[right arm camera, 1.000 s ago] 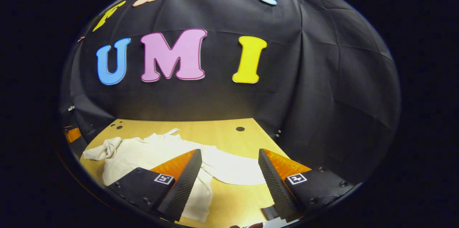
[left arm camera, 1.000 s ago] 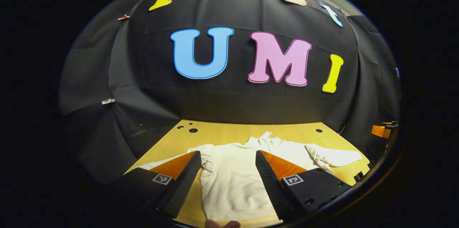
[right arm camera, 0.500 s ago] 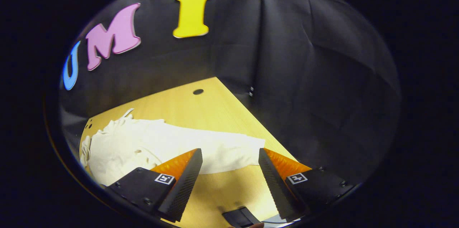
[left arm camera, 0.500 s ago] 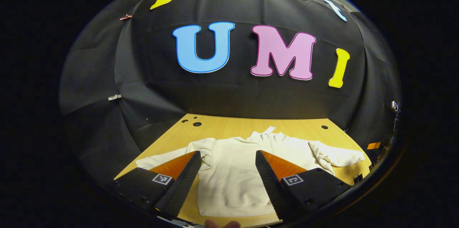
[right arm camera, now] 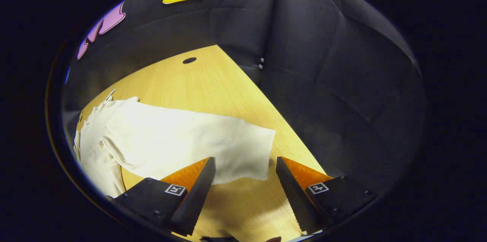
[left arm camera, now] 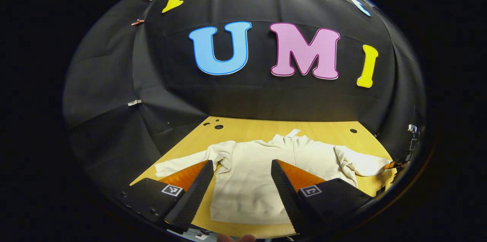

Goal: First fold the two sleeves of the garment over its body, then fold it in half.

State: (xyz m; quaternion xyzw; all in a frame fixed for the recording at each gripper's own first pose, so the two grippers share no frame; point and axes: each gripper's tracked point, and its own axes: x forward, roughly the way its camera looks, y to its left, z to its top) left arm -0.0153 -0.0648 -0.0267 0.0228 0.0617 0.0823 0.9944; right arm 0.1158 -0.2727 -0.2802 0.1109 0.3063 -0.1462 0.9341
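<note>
Wooden table (left arm camera: 247,129), cream garment (left arm camera: 251,173) flat, right gripper (right arm camera: 243,181) agape above sleeve (right arm camera: 213,143)

Bright overhead light, sharp focus, edges bowed.

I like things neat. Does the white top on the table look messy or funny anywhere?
A little. The white top lies flat on the table, but one sleeve is bunched and wrinkled near the shoulder, while the other sleeve lies out straight. Neither is folded over the body yet. Nothing looks torn or spilled.
</note>
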